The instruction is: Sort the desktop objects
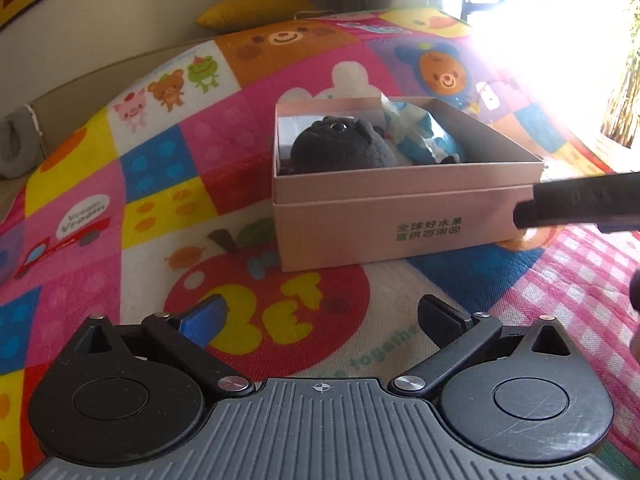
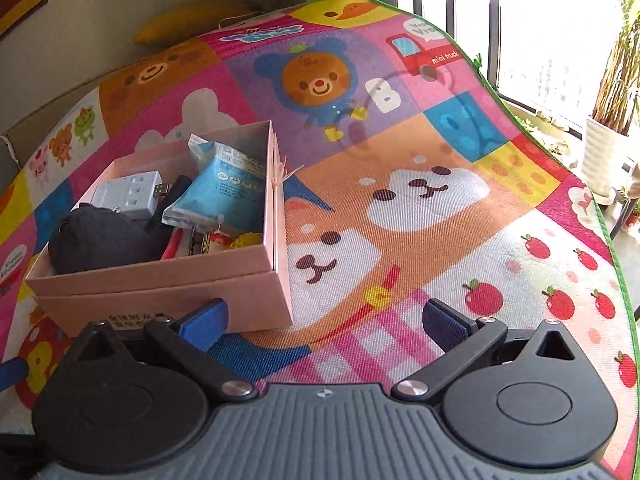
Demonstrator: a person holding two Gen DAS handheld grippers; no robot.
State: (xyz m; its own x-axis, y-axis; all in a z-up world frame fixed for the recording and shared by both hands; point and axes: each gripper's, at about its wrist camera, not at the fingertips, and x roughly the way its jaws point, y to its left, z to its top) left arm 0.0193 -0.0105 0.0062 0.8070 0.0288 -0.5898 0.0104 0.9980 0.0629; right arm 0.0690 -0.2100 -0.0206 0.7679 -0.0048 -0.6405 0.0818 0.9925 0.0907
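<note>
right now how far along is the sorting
Nearly done, by the look of it. The pink box already holds a dark plush, a blue packet, a white adapter and small bits. Nothing is in hand: the left hand-held gripper and right hand-held gripper are both open and empty. No loose items show on the visible mat, so little seems left.

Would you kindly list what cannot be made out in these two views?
- Left wrist view: most contents of the pink box sit hidden behind its front wall and the dark plush toy.
- Left wrist view: window glare washes out the upper right.
- Right wrist view: small items under the blue packet are too small to identify.
</note>
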